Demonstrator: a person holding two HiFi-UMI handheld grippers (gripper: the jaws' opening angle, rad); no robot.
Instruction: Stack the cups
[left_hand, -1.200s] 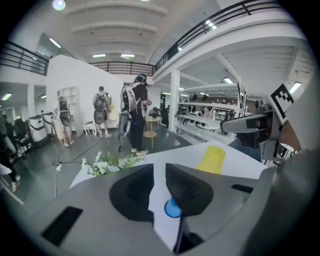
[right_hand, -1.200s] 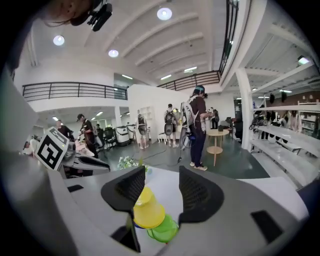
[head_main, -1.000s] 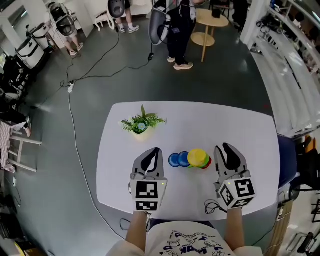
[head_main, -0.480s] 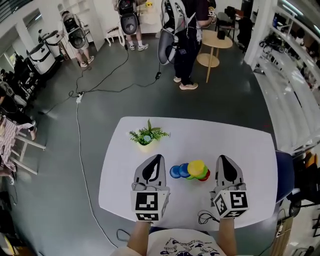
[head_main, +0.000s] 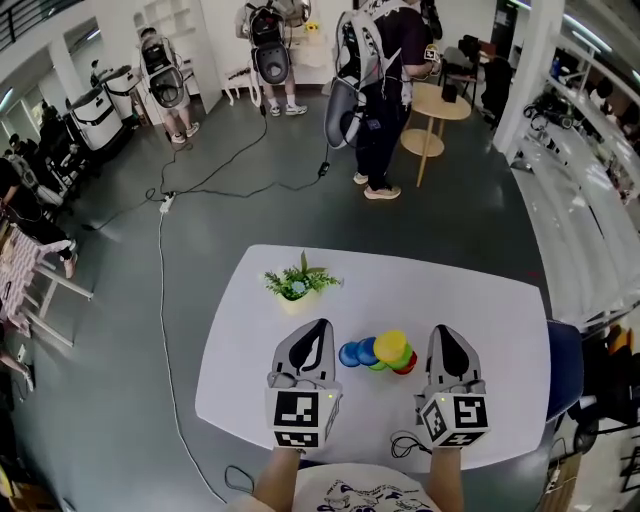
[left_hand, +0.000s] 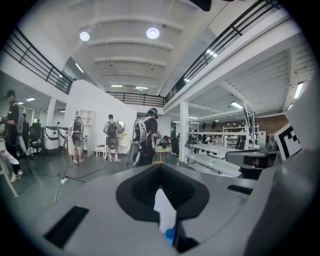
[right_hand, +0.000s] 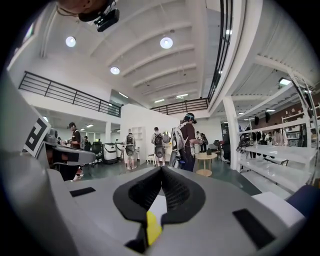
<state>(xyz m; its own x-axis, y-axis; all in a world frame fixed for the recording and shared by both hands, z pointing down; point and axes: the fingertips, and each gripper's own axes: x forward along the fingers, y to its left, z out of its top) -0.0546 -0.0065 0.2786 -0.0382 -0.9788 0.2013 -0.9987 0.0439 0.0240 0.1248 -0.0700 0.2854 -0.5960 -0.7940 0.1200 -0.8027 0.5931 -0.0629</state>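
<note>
Two pressed together, empty: left gripper (head_main: 317, 326), right gripper (head_main: 445, 331) | white table (head_main: 480, 320): cups (head_main: 385, 352), plant (head_main: 300, 283) | grey floor (head_main: 250, 200), cable (head_main: 163, 300), people (head_main: 380, 70)

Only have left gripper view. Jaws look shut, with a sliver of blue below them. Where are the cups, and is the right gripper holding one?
Observer: In the head view, the cups sit in one cluster on the white table, between the left gripper and the right gripper. Neither gripper holds them.
Operator: Right jaws?
Observer: The right gripper view shows them shut tip to tip with nothing gripped. The yellow cup shows below them.
Operator: Anything else on the table?
Observer: A small potted plant, beyond the left gripper.
</note>
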